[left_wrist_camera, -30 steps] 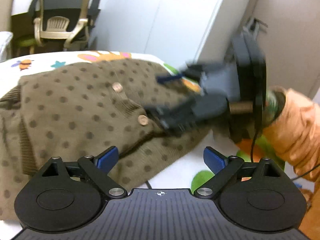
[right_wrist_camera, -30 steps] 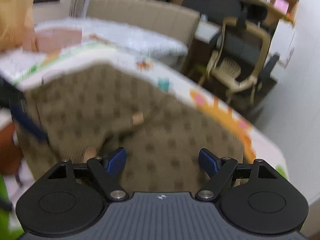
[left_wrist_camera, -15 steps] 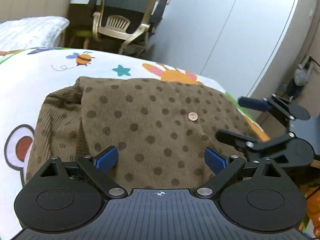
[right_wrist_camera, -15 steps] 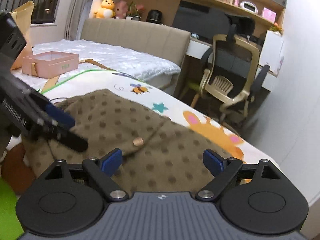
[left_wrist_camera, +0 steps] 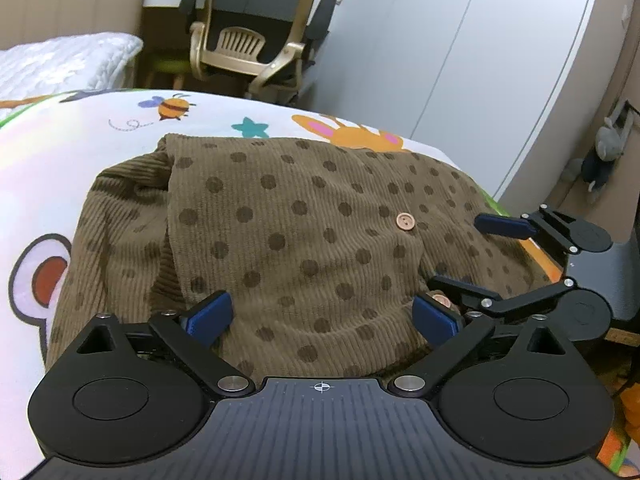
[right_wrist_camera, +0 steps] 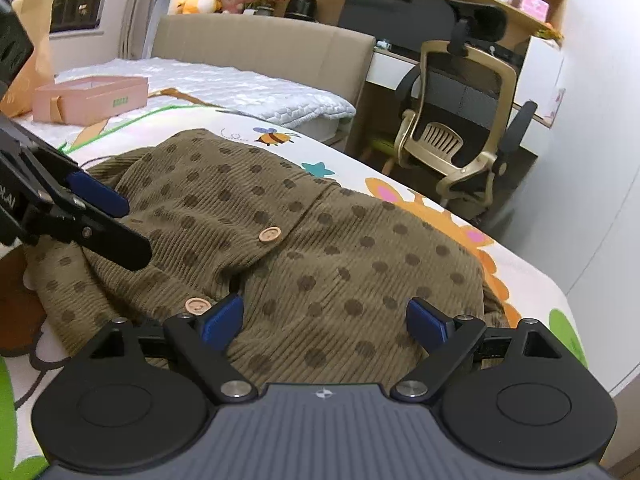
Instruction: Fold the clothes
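Observation:
A brown knit cardigan (left_wrist_camera: 304, 240) with dark dots and pale round buttons (left_wrist_camera: 405, 222) lies partly folded on a printed cartoon mat (left_wrist_camera: 60, 152). My left gripper (left_wrist_camera: 320, 318) hovers low over the cardigan's near edge, open, with its blue pads wide apart and nothing clamped. The right gripper (left_wrist_camera: 476, 260) shows at the cardigan's right edge, also open. In the right wrist view the cardigan (right_wrist_camera: 320, 248) fills the middle. My right gripper (right_wrist_camera: 324, 322) stands open over its near hem, and the left gripper (right_wrist_camera: 120, 220) reaches in from the left.
The mat (right_wrist_camera: 528, 276) covers a raised surface that ends near a white wardrobe (left_wrist_camera: 440, 40). A gold office chair (right_wrist_camera: 460, 140) stands behind, and a bed (right_wrist_camera: 240, 84) with a pink box (right_wrist_camera: 92, 98) lies at the back left. A grey soft toy (left_wrist_camera: 608, 148) hangs at right.
Both grippers have swung round to face the cardigan side by side. The right gripper left the middle of the left view for its right edge. Both stay open.

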`<action>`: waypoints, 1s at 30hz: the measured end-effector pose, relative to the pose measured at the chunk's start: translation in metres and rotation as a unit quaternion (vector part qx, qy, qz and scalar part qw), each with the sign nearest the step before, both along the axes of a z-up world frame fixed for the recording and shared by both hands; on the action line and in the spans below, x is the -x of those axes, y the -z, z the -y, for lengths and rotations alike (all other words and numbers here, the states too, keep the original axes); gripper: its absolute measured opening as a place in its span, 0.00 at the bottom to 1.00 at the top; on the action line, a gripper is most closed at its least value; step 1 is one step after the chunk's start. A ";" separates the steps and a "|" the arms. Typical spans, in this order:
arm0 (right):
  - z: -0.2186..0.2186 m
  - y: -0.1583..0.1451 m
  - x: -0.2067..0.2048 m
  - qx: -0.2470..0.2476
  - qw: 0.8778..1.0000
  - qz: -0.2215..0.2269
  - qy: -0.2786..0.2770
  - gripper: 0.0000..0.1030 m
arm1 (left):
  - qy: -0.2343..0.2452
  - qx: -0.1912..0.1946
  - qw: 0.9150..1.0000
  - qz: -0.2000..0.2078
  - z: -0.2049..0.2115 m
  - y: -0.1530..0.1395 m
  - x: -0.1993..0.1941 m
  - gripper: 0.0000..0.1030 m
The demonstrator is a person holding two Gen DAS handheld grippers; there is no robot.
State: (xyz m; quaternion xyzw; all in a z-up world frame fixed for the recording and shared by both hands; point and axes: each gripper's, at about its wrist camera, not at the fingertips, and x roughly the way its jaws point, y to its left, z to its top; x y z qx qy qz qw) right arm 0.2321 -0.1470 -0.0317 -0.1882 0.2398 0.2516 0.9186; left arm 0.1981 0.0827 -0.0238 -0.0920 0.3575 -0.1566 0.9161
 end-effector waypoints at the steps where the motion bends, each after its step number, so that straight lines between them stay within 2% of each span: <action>1: 0.001 -0.001 0.000 -0.007 1.000 -0.002 0.001 0.87 | 0.000 -0.001 1.000 0.001 0.000 0.000 0.000 0.97; 11: 0.011 -0.004 -0.004 0.009 1.000 -0.022 0.013 0.87 | 0.002 0.009 1.000 0.003 -0.002 0.002 0.004 0.98; 16: 0.023 0.005 0.002 -0.005 0.999 -0.043 0.017 0.92 | -0.002 0.022 1.000 -0.005 -0.004 -0.007 0.005 0.98; 19: 0.026 0.006 0.001 -0.009 0.999 -0.049 0.018 0.93 | 0.013 0.035 0.999 0.015 0.000 -0.017 0.007 0.98; 23: 0.028 0.007 -0.001 -0.015 0.998 -0.054 0.020 0.97 | 0.027 0.028 0.999 0.024 0.011 -0.018 0.005 0.98; 27: 0.031 0.001 0.005 -0.030 0.998 -0.049 0.019 0.97 | 0.026 0.023 0.999 0.011 0.011 -0.008 0.005 0.98; 30: 0.031 -0.012 0.010 -0.034 0.999 -0.025 0.017 0.97 | 0.029 0.021 0.999 0.002 0.009 -0.002 0.006 0.98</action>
